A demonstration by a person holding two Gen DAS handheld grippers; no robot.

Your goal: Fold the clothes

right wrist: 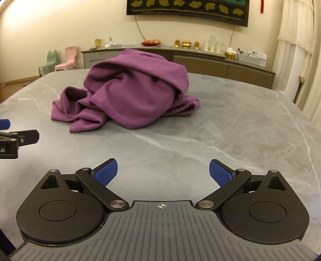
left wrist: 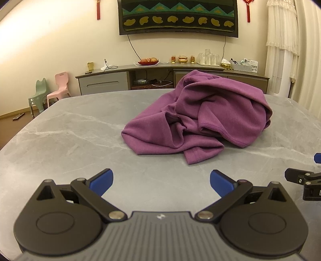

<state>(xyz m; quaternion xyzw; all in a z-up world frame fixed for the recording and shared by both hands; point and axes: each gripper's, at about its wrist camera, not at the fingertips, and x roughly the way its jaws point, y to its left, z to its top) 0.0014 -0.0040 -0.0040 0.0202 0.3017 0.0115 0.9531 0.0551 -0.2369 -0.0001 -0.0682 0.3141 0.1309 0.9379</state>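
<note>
Purple fleece garment (left wrist: 200,112), one only, heaped in a crumpled mound on grey marble-look table (left wrist: 70,130), well beyond both claws and touching neither. Left gripper (left wrist: 161,183) spread wide, blue pads (left wrist: 102,181) far apart, nothing between them but bare tabletop. Right gripper (right wrist: 163,173) likewise spread wide, empty, blue pads (right wrist: 219,173) over bare table.

From left wrist view: garment to the right of centre, a stitched hem edge curling toward the camera on the garment's right side, a loose flap trailing toward the near edge of the table, a rounded tunnel-like fold on the garment's left side. Tip of right gripper just in at the right border, nearer than the garment. Red tassels (left wrist: 98,10) hanging either side of a dark patterned wall hanging (left wrist: 178,18), two in all, seen here only.

From right wrist view: garment to the left of centre, a darker gathered edge poking out at the garment's right side, hidden from the other camera. Part of left gripper visible at the left border, nearer than the garment.

Long axis of the heap roughly across the table, left to right; front and back of the garment impossible to tell.

Beyond the garment: one long sideboard (left wrist: 172,78), one red fruit dish (left wrist: 148,62), two small chairs left of the garment, one green (left wrist: 38,94), one pink (left wrist: 59,88).
</note>
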